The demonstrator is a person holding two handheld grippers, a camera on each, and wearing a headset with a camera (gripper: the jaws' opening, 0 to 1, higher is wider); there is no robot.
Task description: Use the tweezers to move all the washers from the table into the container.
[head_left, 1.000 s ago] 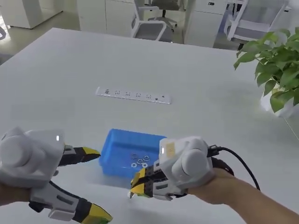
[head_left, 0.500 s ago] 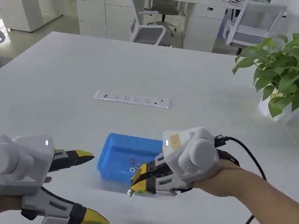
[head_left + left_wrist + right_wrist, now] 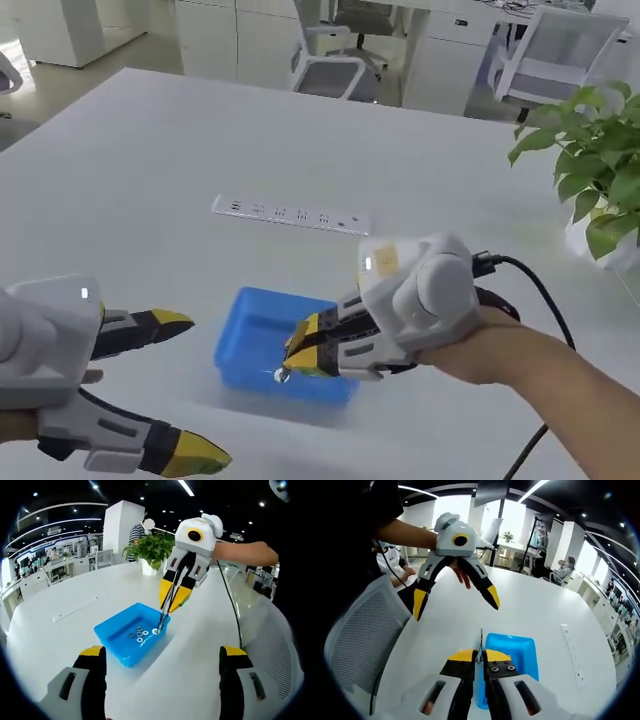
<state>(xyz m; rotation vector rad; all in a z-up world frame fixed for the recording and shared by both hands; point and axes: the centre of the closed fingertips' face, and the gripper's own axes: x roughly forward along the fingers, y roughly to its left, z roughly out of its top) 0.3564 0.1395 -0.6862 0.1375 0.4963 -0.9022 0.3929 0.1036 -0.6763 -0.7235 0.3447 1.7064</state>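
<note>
Head view above container — L/R gripper views face it, opposite sides.

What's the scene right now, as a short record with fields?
left gripper: open, beside the container
right gripper: shut on the tweezers
tweezers: tips down inside the container
washers: several on the container floor
table: white, power strip beyond the container

Container: blue, shallow, rectangular, open-topped, on the table. Washers: several small silver rings, lying flat, clustered inside it. Tweezers: thin, dark, tips lowered into container, possibly pinching one washer.
</note>
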